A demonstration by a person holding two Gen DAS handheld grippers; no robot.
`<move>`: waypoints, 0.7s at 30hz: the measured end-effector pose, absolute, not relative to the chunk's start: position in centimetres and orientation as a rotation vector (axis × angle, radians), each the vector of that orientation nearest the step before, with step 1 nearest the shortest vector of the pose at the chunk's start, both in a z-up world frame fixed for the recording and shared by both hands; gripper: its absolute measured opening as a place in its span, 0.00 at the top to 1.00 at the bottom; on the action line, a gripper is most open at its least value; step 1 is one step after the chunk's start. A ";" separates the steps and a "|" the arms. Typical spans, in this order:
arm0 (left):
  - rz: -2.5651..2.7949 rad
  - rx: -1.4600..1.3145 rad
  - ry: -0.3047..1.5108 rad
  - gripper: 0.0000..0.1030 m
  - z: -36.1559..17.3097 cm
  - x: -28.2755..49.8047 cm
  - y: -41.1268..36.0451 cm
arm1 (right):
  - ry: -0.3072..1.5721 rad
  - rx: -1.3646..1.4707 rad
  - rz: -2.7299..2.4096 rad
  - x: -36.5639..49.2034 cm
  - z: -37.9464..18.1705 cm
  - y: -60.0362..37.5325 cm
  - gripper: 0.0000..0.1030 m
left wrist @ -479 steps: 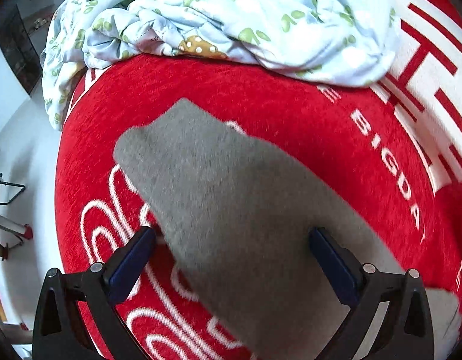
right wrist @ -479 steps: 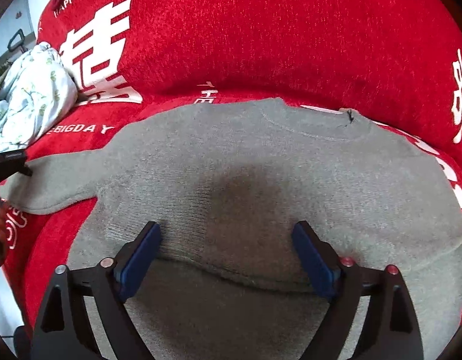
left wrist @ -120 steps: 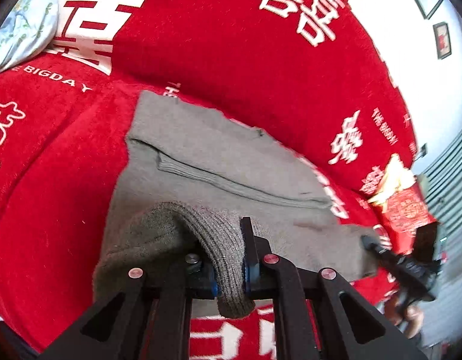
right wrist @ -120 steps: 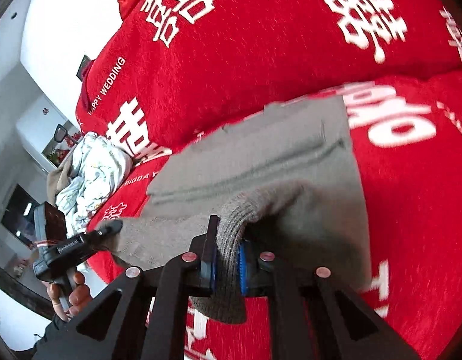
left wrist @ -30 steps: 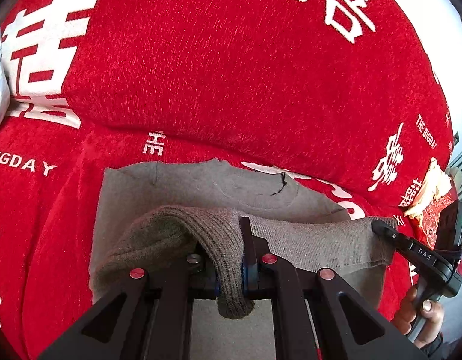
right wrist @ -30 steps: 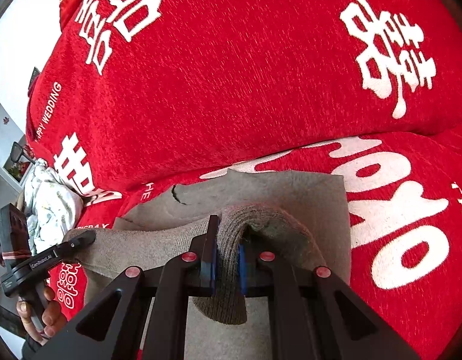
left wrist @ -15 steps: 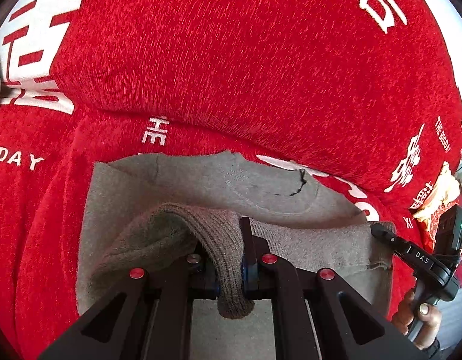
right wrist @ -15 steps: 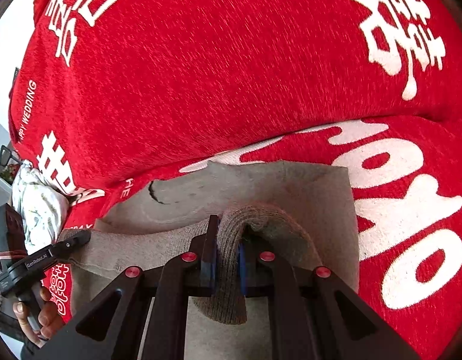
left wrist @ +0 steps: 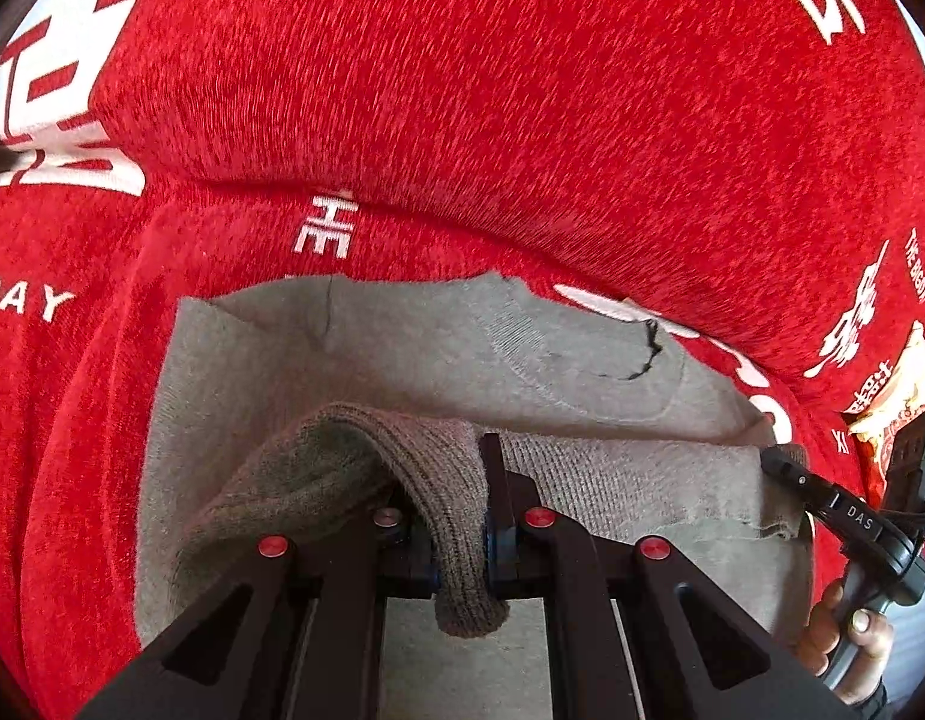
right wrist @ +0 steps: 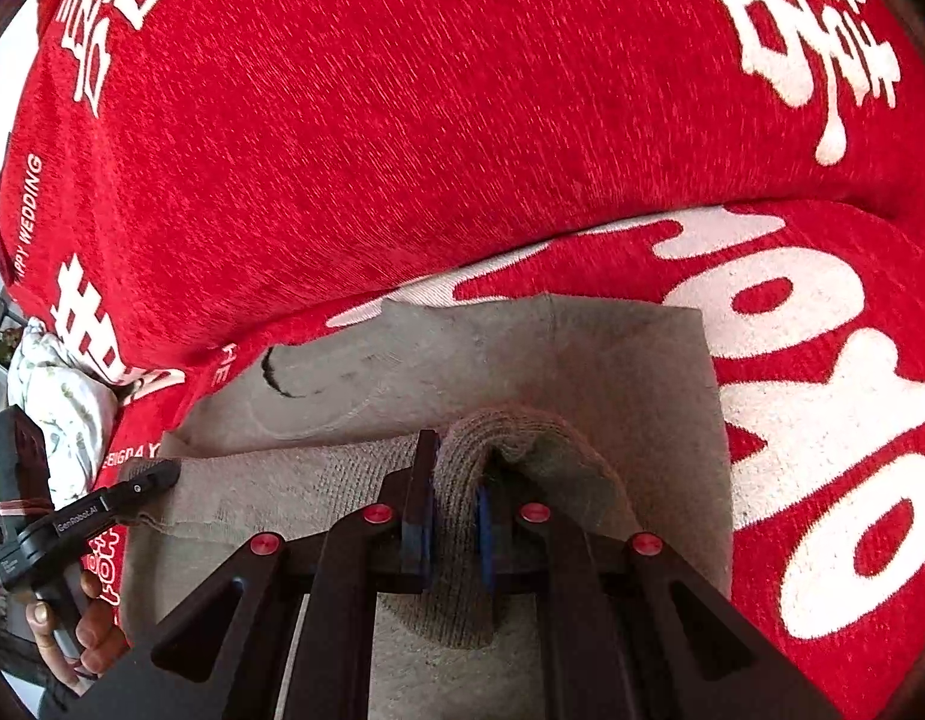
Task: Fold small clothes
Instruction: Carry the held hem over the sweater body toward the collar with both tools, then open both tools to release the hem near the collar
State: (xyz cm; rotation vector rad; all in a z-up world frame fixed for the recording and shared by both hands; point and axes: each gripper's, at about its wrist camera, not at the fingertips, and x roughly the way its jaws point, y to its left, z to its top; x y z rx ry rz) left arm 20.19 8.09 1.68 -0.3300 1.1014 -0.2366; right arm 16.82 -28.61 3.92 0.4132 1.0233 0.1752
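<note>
On the red sofa cover (left wrist: 462, 90) — white lettering — each tool (left wrist: 456, 516) clamps the grey sweater (left wrist: 402, 354).

The red sofa cover (left wrist: 522, 120) carries white print: "DAY" at its left edge, "THE BIGDAY" at its right edge, and "PPY WEDDING" (right wrist: 27, 216) on the backrest. The right gripper (left wrist: 774, 465) reads "DAS"; the left gripper (right wrist: 153, 474) reads "GenRobot.AI".

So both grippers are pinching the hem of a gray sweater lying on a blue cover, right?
Not quite: the cover is red with white lettering, not blue, as both wrist views show. The left gripper and right gripper do each pinch the gray sweater hem.
</note>
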 end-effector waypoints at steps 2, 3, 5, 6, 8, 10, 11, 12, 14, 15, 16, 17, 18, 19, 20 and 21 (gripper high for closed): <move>-0.234 -0.328 1.107 0.90 1.2 20.3 8.0 | 1.030 0.410 0.172 16.9 3.6 -28.5 0.88; -0.234 -0.328 1.109 0.90 1.0 20.3 8.1 | 1.033 0.409 0.170 17.0 3.5 -28.5 0.88; -0.235 -0.326 1.111 0.90 0.7 20.4 8.1 | 1.036 0.409 0.166 17.2 3.3 -28.5 0.88; -0.237 -0.326 1.112 0.90 0.5 20.4 8.1 | 1.037 0.408 0.165 17.3 3.2 -28.5 0.88; -0.239 -0.329 1.114 0.90 0.3 20.6 8.1 | 1.041 0.402 0.163 17.4 3.0 -28.4 0.88; -0.241 -0.331 1.114 0.90 0.2 20.7 8.0 | 1.044 0.399 0.163 17.5 2.9 -28.4 0.88; -0.242 -0.331 1.113 0.90 0.1 20.7 8.0 | 1.046 0.399 0.162 17.6 2.8 -28.4 0.88; -0.241 -0.329 1.112 0.90 0.1 20.6 8.0 | 1.047 0.398 0.161 17.6 2.8 -28.4 0.88; -0.241 -0.325 1.115 0.88 0.2 20.6 7.9 | 1.051 0.394 0.161 17.7 2.8 -28.4 0.87; -0.243 -0.328 1.120 0.86 0.2 20.7 7.9 | 1.050 0.398 0.168 17.7 2.9 -28.4 0.86; -0.244 -0.333 1.132 0.82 0.3 20.8 7.9 | 1.052 0.406 0.174 17.7 3.0 -28.4 0.82; -0.247 -0.341 1.137 0.78 0.4 20.8 8.0 | 1.050 0.419 0.183 17.7 3.2 -28.5 0.75; -0.255 -0.354 1.138 0.63 0.6 20.8 8.1 | 1.045 0.435 0.194 17.6 3.3 -28.7 0.69; -0.259 -0.368 1.132 0.41 0.9 20.6 8.2 | 1.039 0.448 0.204 17.5 3.6 -28.8 0.57; -0.254 -0.378 1.118 0.31 1.3 20.3 8.4 | 1.028 0.460 0.215 17.2 4.0 -28.9 0.43; -0.232 -0.386 1.094 0.16 1.8 20.0 8.6 | 1.013 0.465 0.223 16.8 4.4 -29.0 0.33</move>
